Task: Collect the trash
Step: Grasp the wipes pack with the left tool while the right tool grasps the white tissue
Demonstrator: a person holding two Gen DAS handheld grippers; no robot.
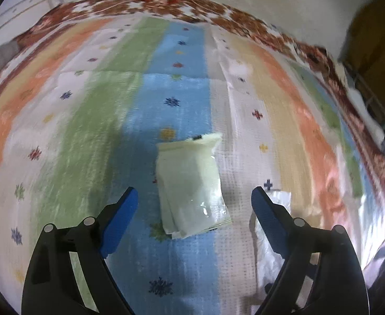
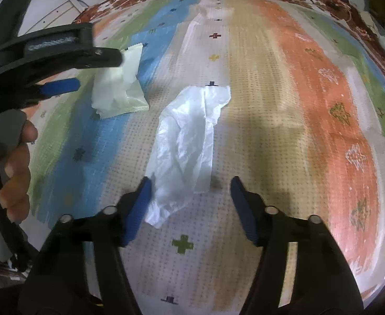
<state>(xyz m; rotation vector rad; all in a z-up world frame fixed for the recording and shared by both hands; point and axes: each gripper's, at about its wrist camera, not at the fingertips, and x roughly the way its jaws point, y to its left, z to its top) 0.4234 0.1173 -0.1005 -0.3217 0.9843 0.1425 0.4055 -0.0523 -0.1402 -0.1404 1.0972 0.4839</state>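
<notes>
A pale green plastic packet (image 1: pixel 192 183) lies on the striped cloth, its near end between the tips of my open left gripper (image 1: pixel 194 197). The packet also shows in the right wrist view (image 2: pixel 119 86), partly behind the left gripper (image 2: pixel 87 71) there. A crumpled white plastic bag (image 2: pixel 184 144) lies on the cloth in front of my open right gripper (image 2: pixel 191 186), its near end beside the left fingertip (image 2: pixel 144 191). The bag also shows in the left wrist view (image 1: pixel 268 236), partly behind the right finger. Both grippers are empty.
The striped, star-patterned cloth (image 1: pixel 87 131) covers a wide surface with a brown floral border (image 1: pixel 166 2) at the far edge. A white wall and cabinet (image 1: pixel 24 2) stand beyond it. A person's hand (image 2: pixel 14 162) holds the left gripper's handle.
</notes>
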